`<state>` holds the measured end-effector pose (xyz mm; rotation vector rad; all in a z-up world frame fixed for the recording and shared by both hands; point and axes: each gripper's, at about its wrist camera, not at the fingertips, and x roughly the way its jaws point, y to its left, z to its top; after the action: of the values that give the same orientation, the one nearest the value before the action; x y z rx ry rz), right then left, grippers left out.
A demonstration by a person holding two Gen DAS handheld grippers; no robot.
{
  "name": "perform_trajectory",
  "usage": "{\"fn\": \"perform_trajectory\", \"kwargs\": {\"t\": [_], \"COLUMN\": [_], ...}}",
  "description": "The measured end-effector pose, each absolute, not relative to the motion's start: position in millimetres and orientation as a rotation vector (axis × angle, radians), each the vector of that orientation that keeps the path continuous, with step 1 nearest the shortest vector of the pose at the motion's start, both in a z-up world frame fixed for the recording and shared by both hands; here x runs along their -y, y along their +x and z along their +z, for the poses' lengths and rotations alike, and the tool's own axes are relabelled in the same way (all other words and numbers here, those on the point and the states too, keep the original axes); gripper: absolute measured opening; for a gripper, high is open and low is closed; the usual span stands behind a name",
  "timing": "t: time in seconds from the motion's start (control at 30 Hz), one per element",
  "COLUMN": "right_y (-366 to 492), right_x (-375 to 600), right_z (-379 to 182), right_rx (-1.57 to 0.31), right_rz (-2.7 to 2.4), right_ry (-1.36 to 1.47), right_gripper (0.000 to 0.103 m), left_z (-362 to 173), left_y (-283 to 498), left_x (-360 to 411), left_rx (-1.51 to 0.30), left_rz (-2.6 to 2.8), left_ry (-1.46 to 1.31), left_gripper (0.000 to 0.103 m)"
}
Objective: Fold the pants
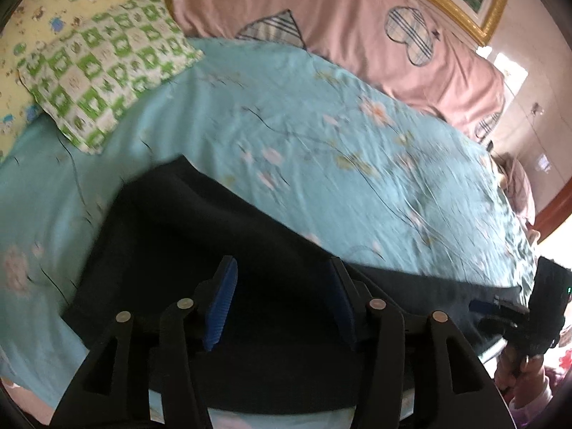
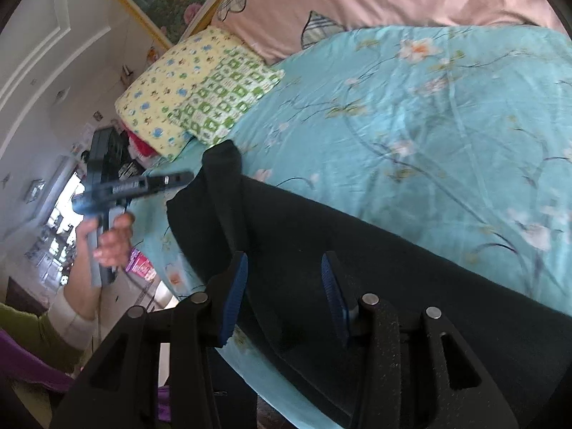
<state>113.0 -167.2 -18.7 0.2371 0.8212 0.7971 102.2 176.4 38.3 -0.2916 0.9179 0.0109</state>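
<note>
black pants (image 1: 200, 236) lie flat on the bed's blue floral sheet (image 1: 321, 136), near its front edge. left gripper (image 1: 284, 304) over them, jaws apart, nothing between. right gripper (image 2: 284, 300) likewise, jaws apart and empty. green checked pillow (image 1: 107, 78) beyond the pants.

The pants (image 2: 357, 250) looked black, perhaps very dark navy. The bed's sheet (image 2: 447, 125) was turquoise with pale blossoms; one pillow (image 1: 107, 71) green-and-white checked, another (image 2: 168, 96) yellow with blue spots; the quilt (image 1: 321, 10) pink.
</note>
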Motion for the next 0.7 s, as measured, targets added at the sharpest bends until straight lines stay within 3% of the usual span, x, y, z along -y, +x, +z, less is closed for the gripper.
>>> {"fn": "perform_trajectory", "kwargs": {"t": [0.17, 0.27, 0.7], "right_y": [123.7, 130.2, 157.7], "right_x": [141.7, 130.9, 90.2], "right_z": [-20.0, -21.8, -27.4], "right_rx": [-0.850, -0.876, -0.957], "right_rz": [0.851, 0.880, 0.939], "right_ry": [0.234, 0.250, 0.236], "right_gripper": [0.045, 0.046, 0.047], "left_z": [44.2, 45.4, 7.3], "left_y": [122.8, 135.3, 214.1], "left_x": [-213.2, -232.5, -296.3], "left_rx": [-0.929, -0.930, -1.095], "left_rz": [0.046, 0.034, -0.086], "left_ry": [-0.279, -0.262, -0.280], "left_gripper": [0.058, 0.067, 0.071]}}
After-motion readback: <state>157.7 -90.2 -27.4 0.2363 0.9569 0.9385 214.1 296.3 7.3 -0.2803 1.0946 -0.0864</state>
